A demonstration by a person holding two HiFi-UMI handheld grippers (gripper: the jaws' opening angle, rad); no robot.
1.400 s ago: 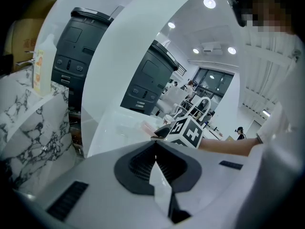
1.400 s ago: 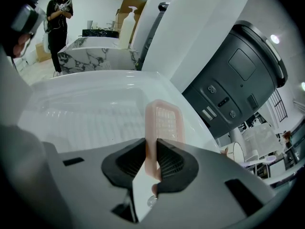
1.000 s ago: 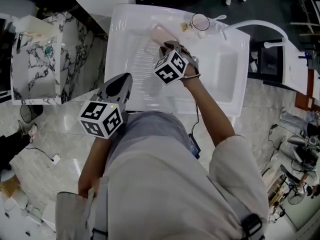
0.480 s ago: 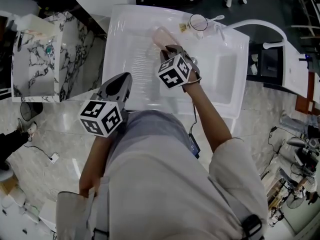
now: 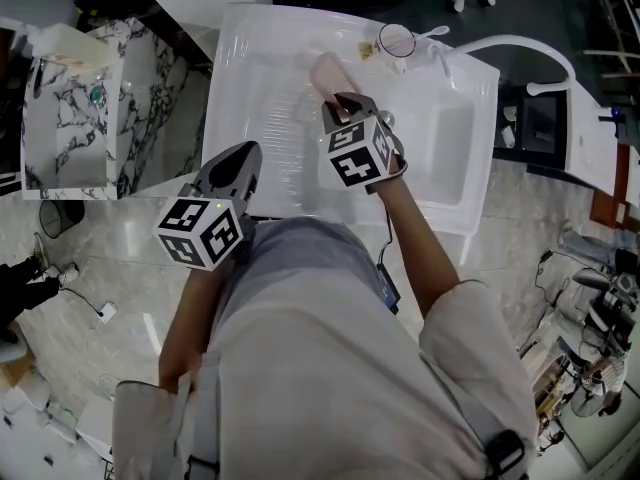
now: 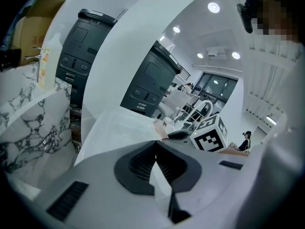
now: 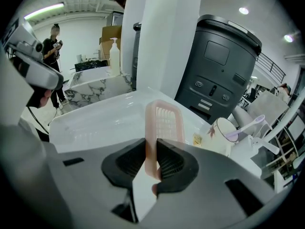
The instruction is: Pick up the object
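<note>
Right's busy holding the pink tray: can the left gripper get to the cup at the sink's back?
Probably not directly: the right gripper and its tray sit between the left gripper and the cup, and the left fingers are shut.

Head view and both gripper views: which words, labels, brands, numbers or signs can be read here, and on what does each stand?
No text can be read in any view.
Marker cubes: black-and-white square patterns only, no letters.
Pump bottle: orange print on its label, too blurred to read.
Yellow packet beside the cup: too small to read.
Grey bin: panel labels too small to read.
</note>
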